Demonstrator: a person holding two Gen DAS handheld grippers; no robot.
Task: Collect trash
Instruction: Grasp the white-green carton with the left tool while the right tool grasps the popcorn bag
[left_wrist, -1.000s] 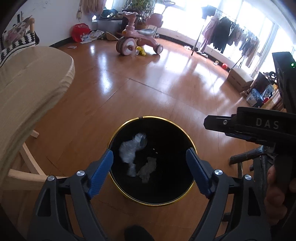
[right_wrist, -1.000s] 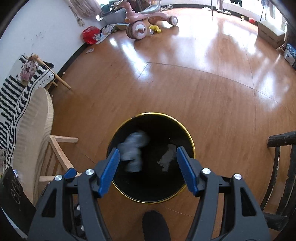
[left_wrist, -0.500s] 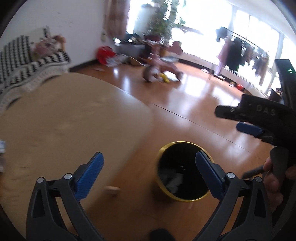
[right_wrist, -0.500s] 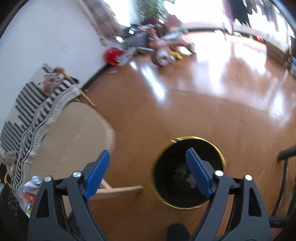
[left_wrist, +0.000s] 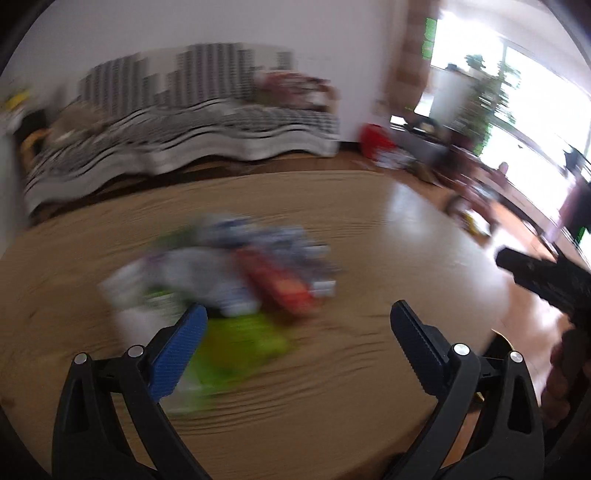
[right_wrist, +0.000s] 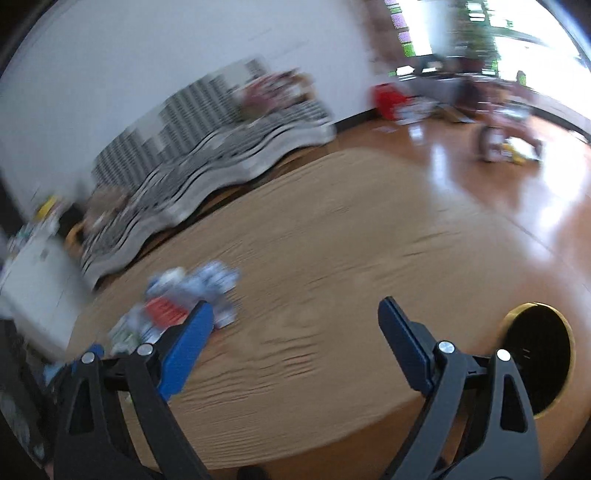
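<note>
A blurred heap of trash (left_wrist: 236, 273), white, red and green wrappers, lies on the round wooden table (left_wrist: 332, 424). My left gripper (left_wrist: 295, 325) hangs wide open above the table just in front of the heap, with nothing between its fingers. In the right wrist view the same trash (right_wrist: 184, 302) lies at the left, by the left fingertip (right_wrist: 201, 317). My right gripper (right_wrist: 295, 317) is over bare table, its jaws still opening and empty. The black bin with a gold rim (right_wrist: 535, 354) stands on the floor past the table's right edge.
A black-and-white striped sofa (left_wrist: 192, 125) runs behind the table along the white wall. A red bag (right_wrist: 388, 98), toys and a tricycle (right_wrist: 506, 136) litter the shiny wood floor at the right. A hand holding the other gripper (left_wrist: 546, 280) shows at the left view's right edge.
Both grippers swung up and left from above the bin, where crumpled tissues fell in, to over the table. Their jaws widened. The trash heap came into view; the bin slid off to the right.
</note>
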